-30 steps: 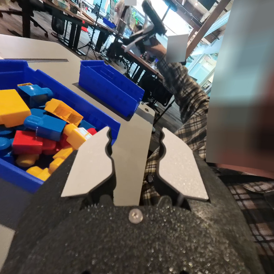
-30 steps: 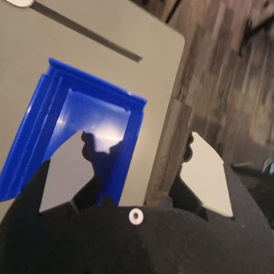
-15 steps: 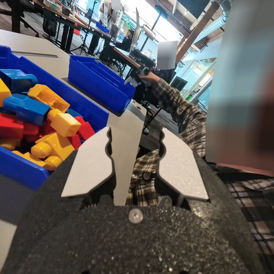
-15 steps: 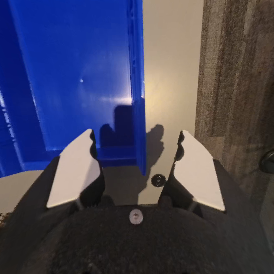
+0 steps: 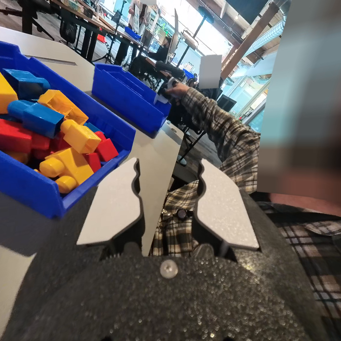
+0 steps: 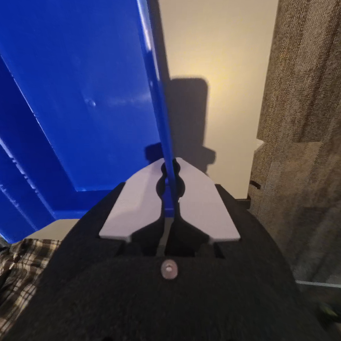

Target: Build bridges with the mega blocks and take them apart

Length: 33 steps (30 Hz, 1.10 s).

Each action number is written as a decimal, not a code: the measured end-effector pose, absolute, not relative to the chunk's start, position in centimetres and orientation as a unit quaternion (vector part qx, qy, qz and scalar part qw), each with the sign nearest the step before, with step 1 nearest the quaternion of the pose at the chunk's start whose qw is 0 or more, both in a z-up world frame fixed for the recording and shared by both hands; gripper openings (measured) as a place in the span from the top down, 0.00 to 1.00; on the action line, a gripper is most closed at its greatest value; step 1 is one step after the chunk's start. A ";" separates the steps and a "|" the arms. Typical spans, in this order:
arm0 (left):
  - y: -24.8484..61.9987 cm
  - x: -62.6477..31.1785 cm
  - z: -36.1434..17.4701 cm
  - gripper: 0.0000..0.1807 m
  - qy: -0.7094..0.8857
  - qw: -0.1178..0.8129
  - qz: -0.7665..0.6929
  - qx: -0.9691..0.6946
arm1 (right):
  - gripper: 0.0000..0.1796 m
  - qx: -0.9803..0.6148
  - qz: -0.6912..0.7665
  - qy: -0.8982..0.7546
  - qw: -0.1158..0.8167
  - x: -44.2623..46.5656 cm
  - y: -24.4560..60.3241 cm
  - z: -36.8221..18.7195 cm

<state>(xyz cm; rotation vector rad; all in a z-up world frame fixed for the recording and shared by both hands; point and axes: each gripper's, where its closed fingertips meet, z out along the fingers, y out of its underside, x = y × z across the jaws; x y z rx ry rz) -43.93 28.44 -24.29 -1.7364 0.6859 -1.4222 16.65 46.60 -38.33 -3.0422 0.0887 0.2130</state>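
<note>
A blue bin [image 5: 103, 118] at the left holds several red, yellow and blue mega blocks [image 5: 73, 136]. My left gripper [image 5: 168, 164] is open and empty, held beside that bin over the table's near edge. A second blue bin [image 5: 129, 96] stands farther back; in the right wrist view it is the empty blue bin [image 6: 83, 92]. My right gripper [image 6: 169, 162] is shut on this bin's right side wall [image 6: 158, 92] near its front corner. It also shows far off in the left wrist view [image 5: 164, 92], at the empty bin's end.
The grey table [image 5: 162, 147] ends just right of both bins, with wood-look floor [image 6: 299, 92] beyond its edge. A person's plaid sleeve [image 5: 230, 129] reaches across to the empty bin. Other desks and people stand in the background. Left tips to right tips: about 65 centimeters.
My right gripper moved down onto the empty bin's right wall and closed on it. My left gripper drifted a little right along the full bin and stayed open.
</note>
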 end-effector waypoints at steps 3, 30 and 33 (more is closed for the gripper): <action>28.8 -44.1 -24.3 0.67 0.263 0.390 -0.562 -0.681 | 0.97 -0.996 0.065 0.033 0.048 17.9 46.3 -38.3; 43.8 -49.0 -26.1 0.49 0.197 0.442 -0.157 -0.861 | 0.55 -0.858 0.133 -0.133 0.478 1.7 41.6 -22.5; 45.2 -49.1 -28.6 0.50 0.179 0.386 -0.138 -0.894 | 0.54 -0.857 0.182 -0.166 0.453 -2.5 39.1 -25.4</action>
